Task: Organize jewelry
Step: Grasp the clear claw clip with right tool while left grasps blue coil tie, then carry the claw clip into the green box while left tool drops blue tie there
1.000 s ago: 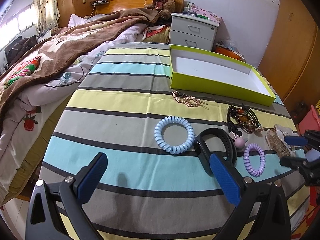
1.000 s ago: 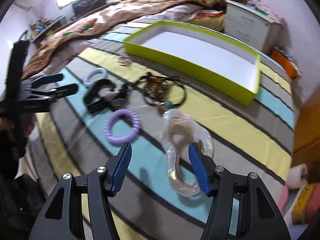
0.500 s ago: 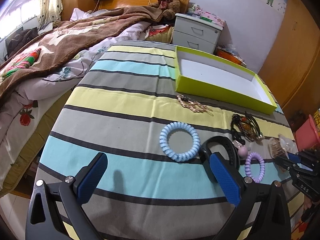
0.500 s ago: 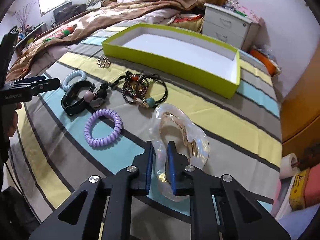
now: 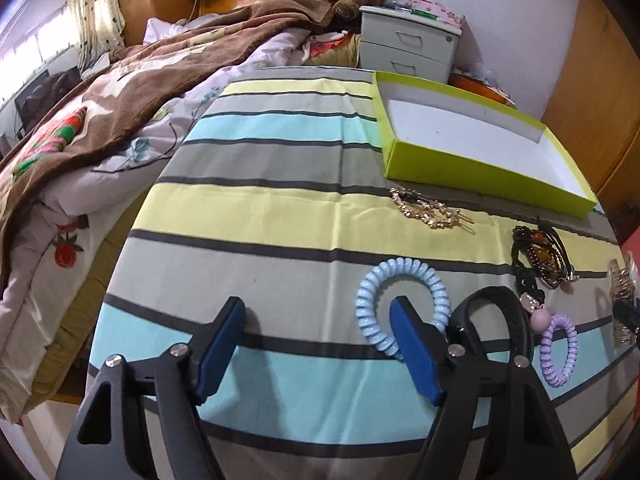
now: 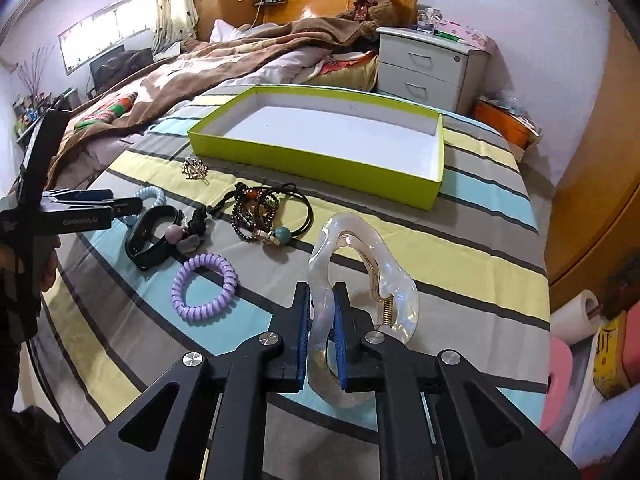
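Observation:
My right gripper [image 6: 323,312] is shut on a clear pearly hair claw [image 6: 360,264] and holds it upright above the striped cloth. My left gripper [image 5: 316,320] is open and empty, low over the cloth, its right finger over a light blue coil hair tie [image 5: 400,304]. Beside that lie a black band [image 5: 500,320], a purple coil tie [image 6: 204,286], a dark beaded bracelet bundle [image 6: 264,210] and a gold hair clip [image 5: 424,210]. The lime green box [image 6: 320,152] stands empty at the back.
A bed with a brown blanket [image 5: 120,92] lies to the left. A grey nightstand [image 6: 428,68] stands behind the box. Paper rolls [image 6: 576,312] sit off the table's right edge. The left gripper shows at the left of the right wrist view [image 6: 92,204].
My right gripper closed on the hair claw and lifted it upright off the cloth. My left gripper moved forward and right, over the light blue coil tie.

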The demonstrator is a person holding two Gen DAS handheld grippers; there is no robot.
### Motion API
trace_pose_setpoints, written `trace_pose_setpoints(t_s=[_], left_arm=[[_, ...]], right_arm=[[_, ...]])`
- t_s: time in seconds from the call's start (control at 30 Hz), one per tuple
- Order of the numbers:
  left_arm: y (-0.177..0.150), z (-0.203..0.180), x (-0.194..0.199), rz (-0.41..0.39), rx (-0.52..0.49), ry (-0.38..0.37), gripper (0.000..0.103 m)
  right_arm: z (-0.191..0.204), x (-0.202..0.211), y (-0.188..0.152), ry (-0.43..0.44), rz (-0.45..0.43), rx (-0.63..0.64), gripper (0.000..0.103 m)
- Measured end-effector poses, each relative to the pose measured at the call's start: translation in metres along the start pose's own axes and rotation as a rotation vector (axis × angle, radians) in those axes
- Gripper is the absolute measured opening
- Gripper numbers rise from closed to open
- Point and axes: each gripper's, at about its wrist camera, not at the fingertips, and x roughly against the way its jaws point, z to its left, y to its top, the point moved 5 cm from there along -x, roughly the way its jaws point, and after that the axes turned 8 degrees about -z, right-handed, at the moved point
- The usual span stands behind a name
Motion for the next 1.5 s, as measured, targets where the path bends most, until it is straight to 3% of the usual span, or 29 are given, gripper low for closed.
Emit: trace_pose_setpoints(t_s=[0.13, 0.23, 0.37, 0.47, 0.53, 0.57, 0.6, 0.83, 1.5], left_arm=[[0.002, -0.009, -0.003, -0.004, -0.035, 0.0, 0.074], [0.005, -0.013, -0.003, -0.007, -0.042, -0.011, 0.064], [0.005, -0.023, 0.001, -0.016, -0.063, -0.035, 0.043], [0.005, -0.026, 0.002, -0.023, -0.071, -0.042, 0.036], [0.007, -0.025, 0.003, -0.031, -0.062, -0.044, 0.026], [0.007, -0.024, 0.003, -0.035, -0.06, -0.045, 0.015], [0.008, -0.023, 0.003, -0.031, -0.056, -0.047, 0.012], [0.012, -0.02, 0.007, -0.049, -0.04, -0.038, 0.01], [0.051, -0.027, 0.046, -0.149, -0.008, -0.119, 0.01]], right_arm=[[0.0, 0.0, 0.003, 0.003, -0.012, -0.009, 0.011], [0.001, -0.001, 0.003, 0.001, -0.019, -0.009, 0.011], [0.001, -0.004, 0.005, 0.004, -0.023, -0.02, 0.011], [0.001, -0.004, 0.006, 0.005, -0.027, -0.028, 0.011], [0.001, -0.004, 0.006, 0.003, -0.031, -0.029, 0.011], [0.001, -0.003, 0.007, 0.0, -0.034, -0.03, 0.011], [0.001, -0.003, 0.007, 0.0, -0.035, -0.032, 0.011], [0.001, -0.002, 0.01, -0.006, -0.043, -0.04, 0.011], [-0.005, 0.017, 0.049, -0.045, -0.125, -0.043, 0.011]])
